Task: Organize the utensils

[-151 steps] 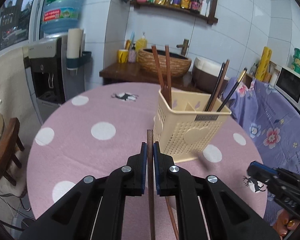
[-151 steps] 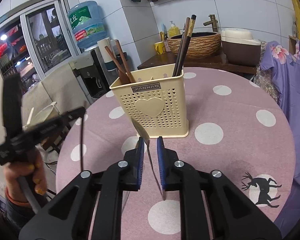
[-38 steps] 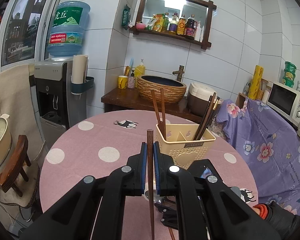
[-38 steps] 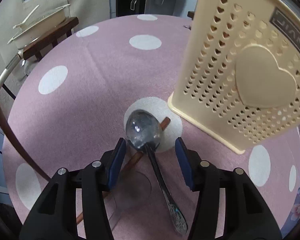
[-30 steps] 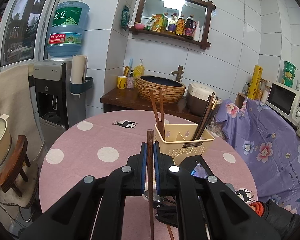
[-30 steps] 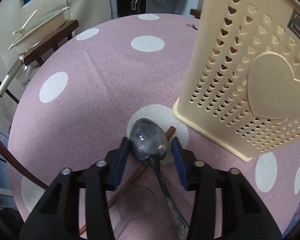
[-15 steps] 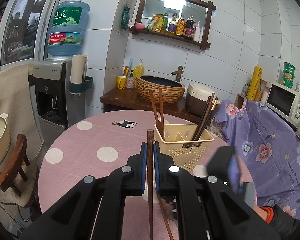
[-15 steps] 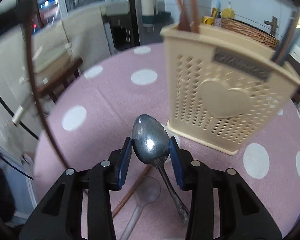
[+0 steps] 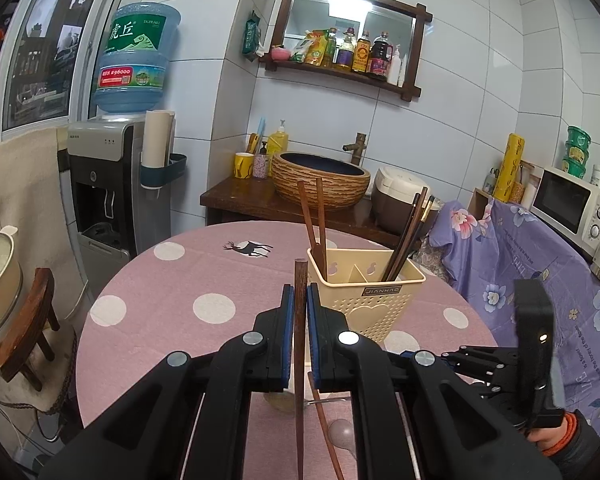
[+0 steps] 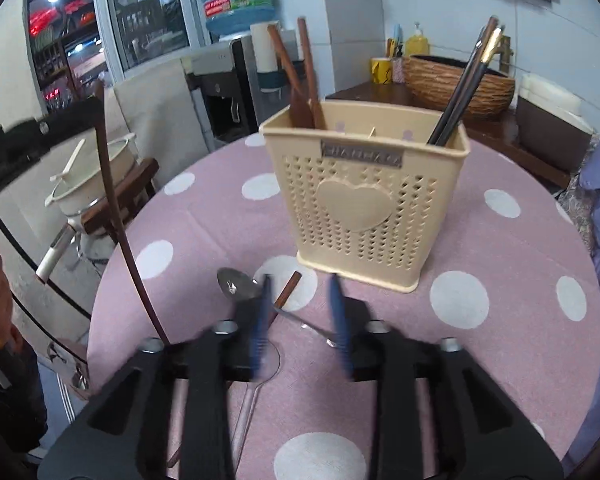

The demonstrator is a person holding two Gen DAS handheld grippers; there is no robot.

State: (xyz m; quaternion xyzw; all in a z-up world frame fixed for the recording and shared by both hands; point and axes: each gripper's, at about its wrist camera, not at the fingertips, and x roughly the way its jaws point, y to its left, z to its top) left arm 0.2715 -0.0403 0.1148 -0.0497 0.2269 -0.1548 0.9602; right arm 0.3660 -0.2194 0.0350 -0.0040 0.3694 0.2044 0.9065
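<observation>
Right gripper (image 10: pixel 300 312) spread, jaws just been opening, nothing between them; metal spoon (image 10: pixel 236 286) lies on the cloth just below its left finger. Left gripper (image 9: pixel 300 320) pinches a brown wooden chopstick (image 9: pixel 300 300) upright. Risks: the spoon is smooth, thin and rounded, likely to slip from a bowl-edge grip; a loose chopstick (image 10: pixel 286 294) crosses its handle and could get dragged. Beyond, the holder (image 10: pixel 364 200), perforated beige plastic, looks light and could tip if bumped. Table (image 10: pixel 500 300) cloth soft, dotted.
</observation>
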